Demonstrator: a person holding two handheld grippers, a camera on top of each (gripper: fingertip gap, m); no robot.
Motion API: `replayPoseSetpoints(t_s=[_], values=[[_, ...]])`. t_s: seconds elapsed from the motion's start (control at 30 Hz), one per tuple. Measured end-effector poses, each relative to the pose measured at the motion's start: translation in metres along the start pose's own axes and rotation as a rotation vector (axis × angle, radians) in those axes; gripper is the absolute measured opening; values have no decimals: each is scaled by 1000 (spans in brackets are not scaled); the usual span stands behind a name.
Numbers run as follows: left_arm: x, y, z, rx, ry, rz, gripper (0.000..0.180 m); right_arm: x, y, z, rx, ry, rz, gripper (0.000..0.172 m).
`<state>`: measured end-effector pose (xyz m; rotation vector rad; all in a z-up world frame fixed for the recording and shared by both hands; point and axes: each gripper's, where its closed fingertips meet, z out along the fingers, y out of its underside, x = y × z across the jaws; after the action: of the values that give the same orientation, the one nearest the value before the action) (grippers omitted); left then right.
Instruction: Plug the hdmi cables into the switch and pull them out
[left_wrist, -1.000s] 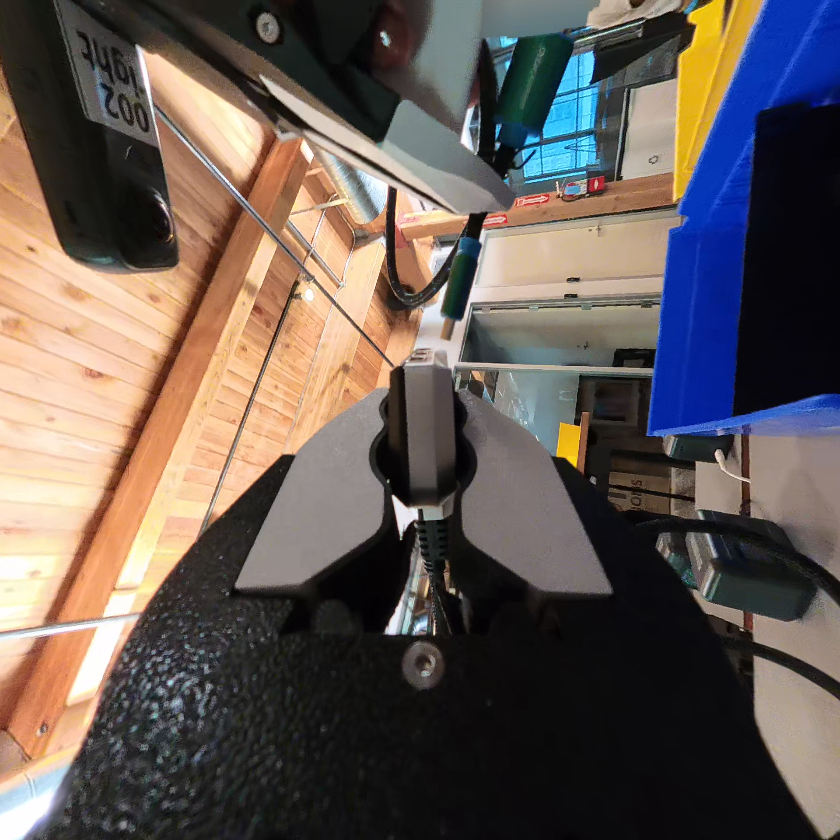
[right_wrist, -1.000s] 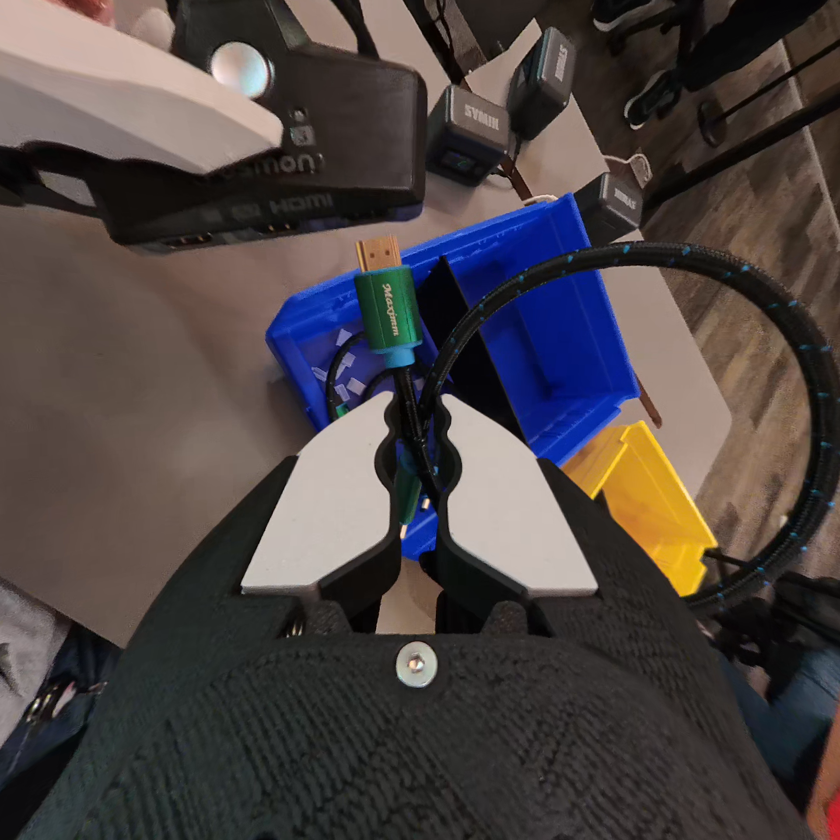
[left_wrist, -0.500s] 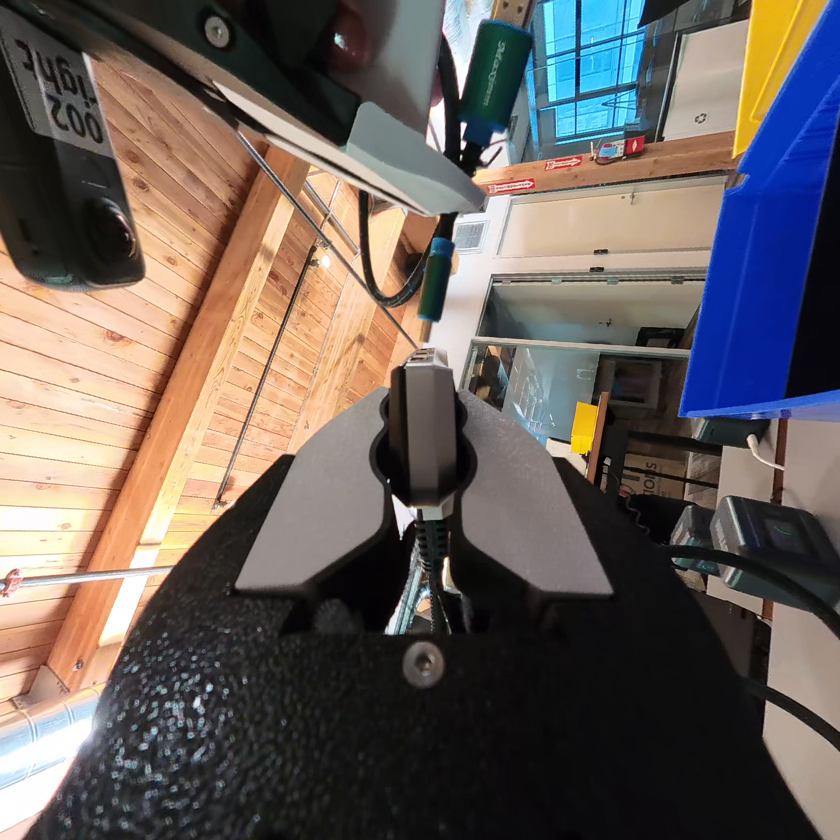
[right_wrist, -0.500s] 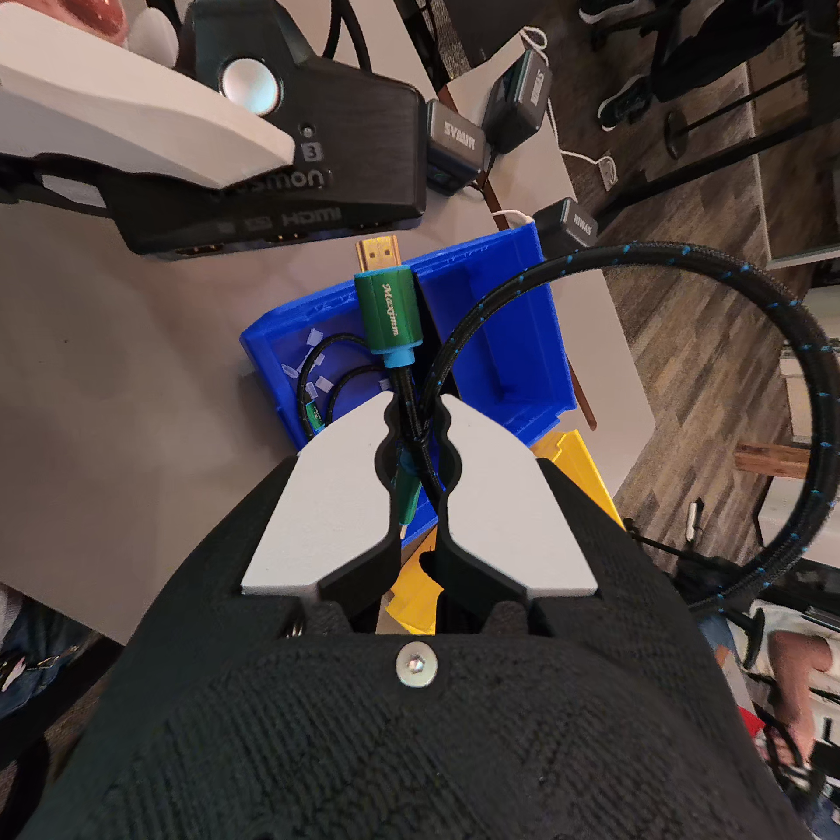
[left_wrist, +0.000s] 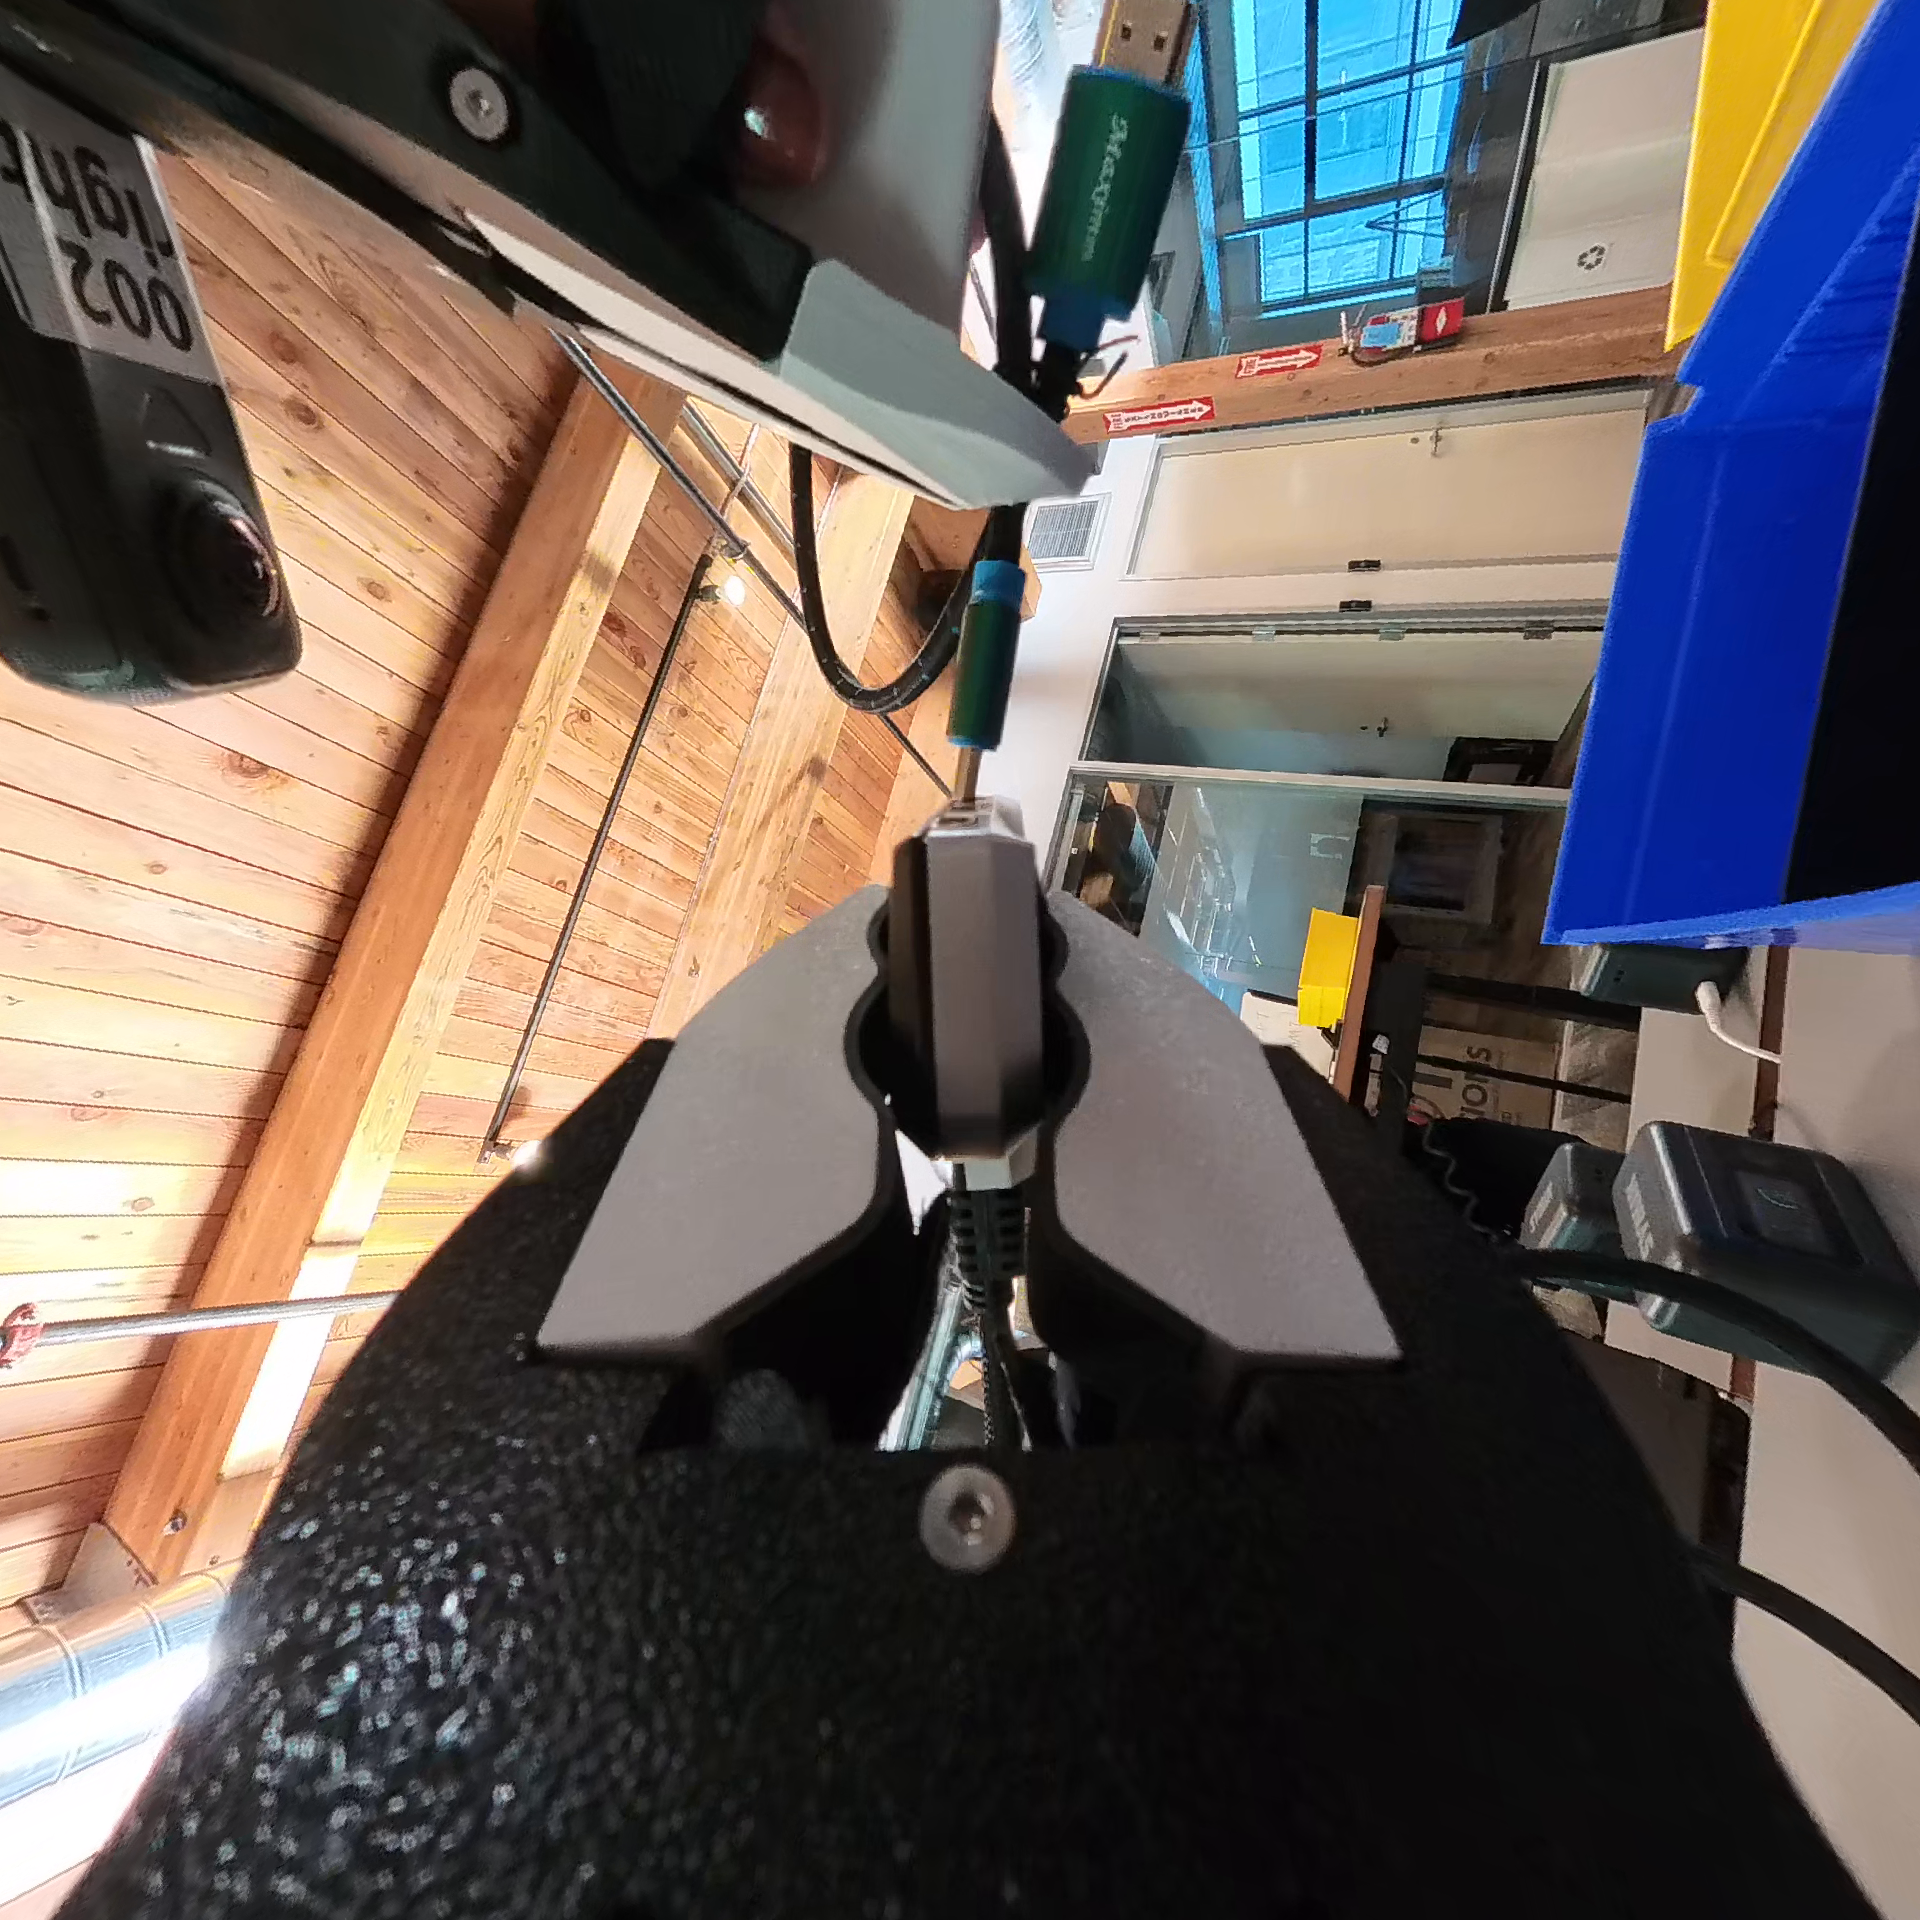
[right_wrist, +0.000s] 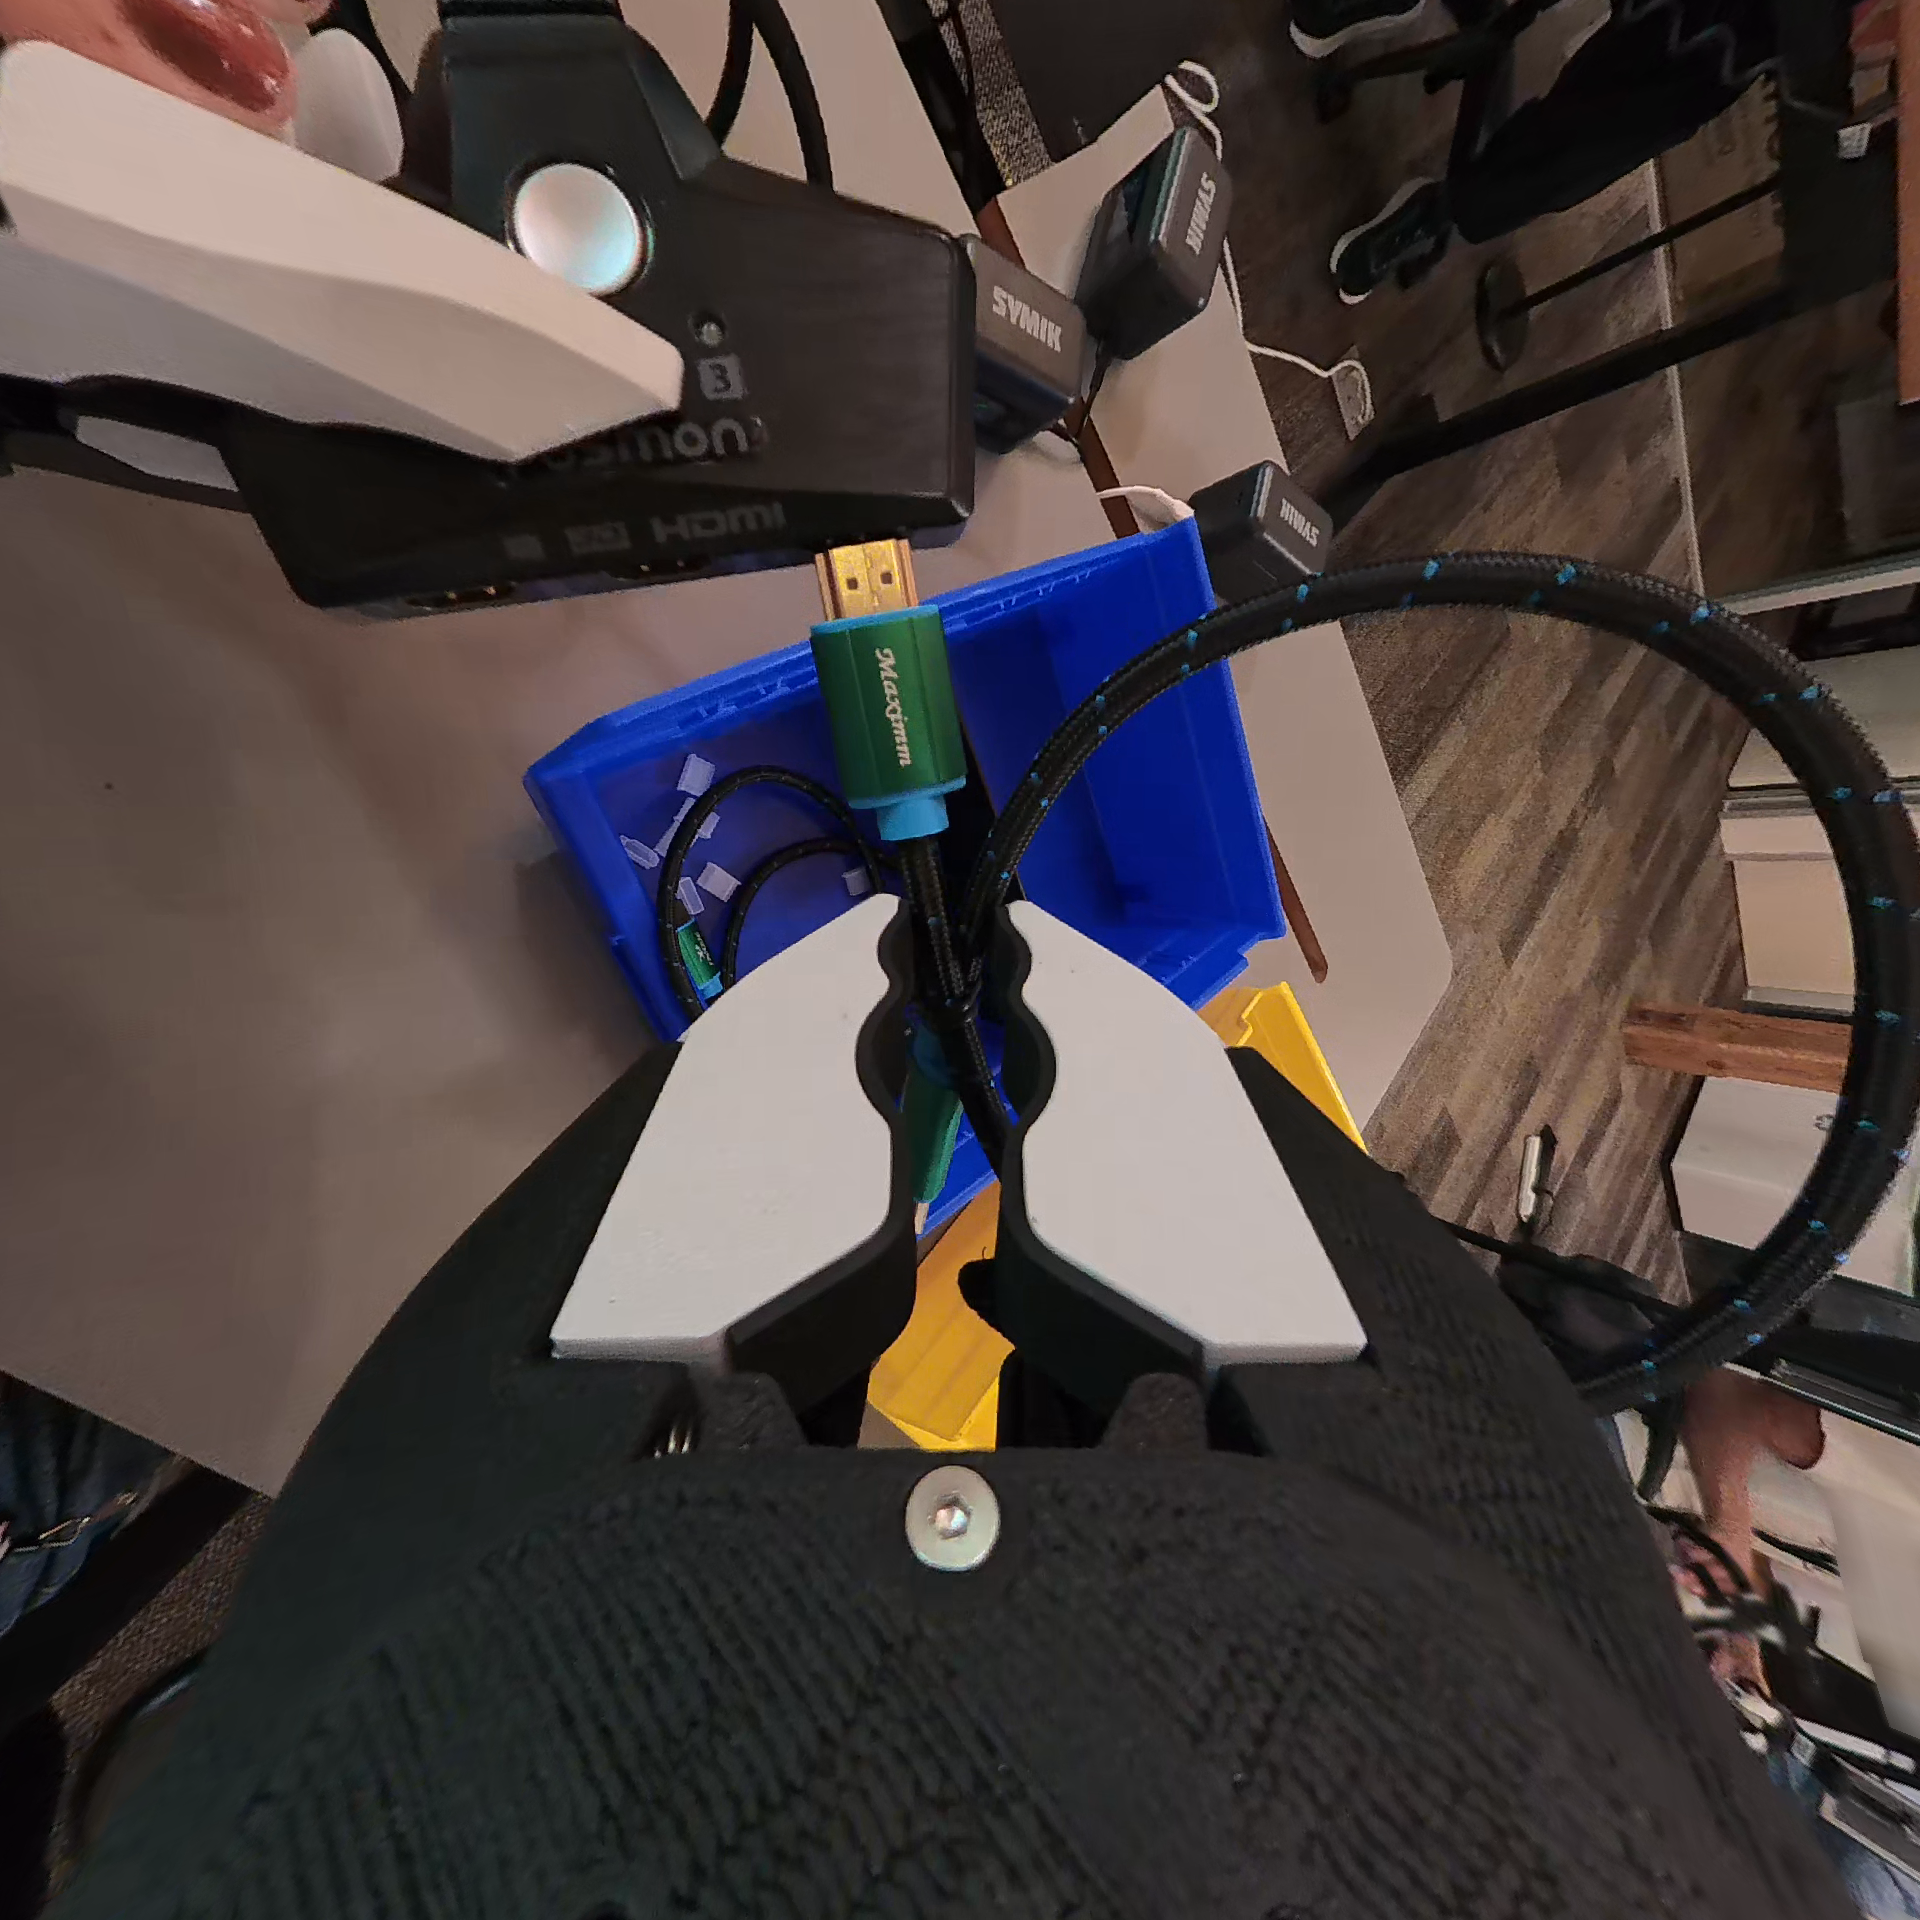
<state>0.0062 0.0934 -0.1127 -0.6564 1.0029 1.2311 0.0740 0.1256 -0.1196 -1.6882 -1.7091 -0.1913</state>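
My left gripper (left_wrist: 966, 914) is shut on a black switch box (left_wrist: 971, 987), held edge-on with its port end pointing forward. The box also shows in the right wrist view (right_wrist: 810, 343), under the left gripper's white finger (right_wrist: 312, 291). My right gripper (right_wrist: 951, 914) is shut on a black braided cable (right_wrist: 935, 935) just behind its green plug (right_wrist: 883, 717). The plug's gold tip (right_wrist: 868, 582) meets the box's port edge. A second green plug (right_wrist: 930, 1132) hangs between my fingers farther back. In the left wrist view the plug (left_wrist: 982, 675) points down at the box.
A blue bin (right_wrist: 1122, 748) on the grey table (right_wrist: 260, 935) holds another braided cable and small clear caps. A yellow bin (right_wrist: 1288, 1049) lies beside it. Dark adapter blocks (right_wrist: 1153, 239) stand at the table's far edge. The cable loops wide to the right (right_wrist: 1849, 831). The gap from one gripper's tips to the other's is roughly 8 centimetres.
The green plug and the switch box have come together. A gap lay between the gold tip and the port edge before, and now they meet. Both grasps are unchanged.
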Motion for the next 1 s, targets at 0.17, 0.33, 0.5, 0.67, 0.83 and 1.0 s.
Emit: replayPoseSetpoints(t_s=[0.17,0.33,0.5,0.67,0.83,1.0], values=[[4,-1,1,-14,11,36,22,-1,2,5,-12,-1,-5,13],[10,-2,2,-24,22,108,22,-2,5,8,-36,-20,0,13],[15,-3,3,-28,34,144,22,-5,7,9,-34,-52,13,13],[14,-4,3,13,58,-77,22,-3,9,11,-35,-64,18,13],[-10,1,0,55,23,-370,21,0,0,-1,25,-71,8,13],[-45,7,-6,92,-30,-583,21,-3,-19,-22,256,-132,3,14]])
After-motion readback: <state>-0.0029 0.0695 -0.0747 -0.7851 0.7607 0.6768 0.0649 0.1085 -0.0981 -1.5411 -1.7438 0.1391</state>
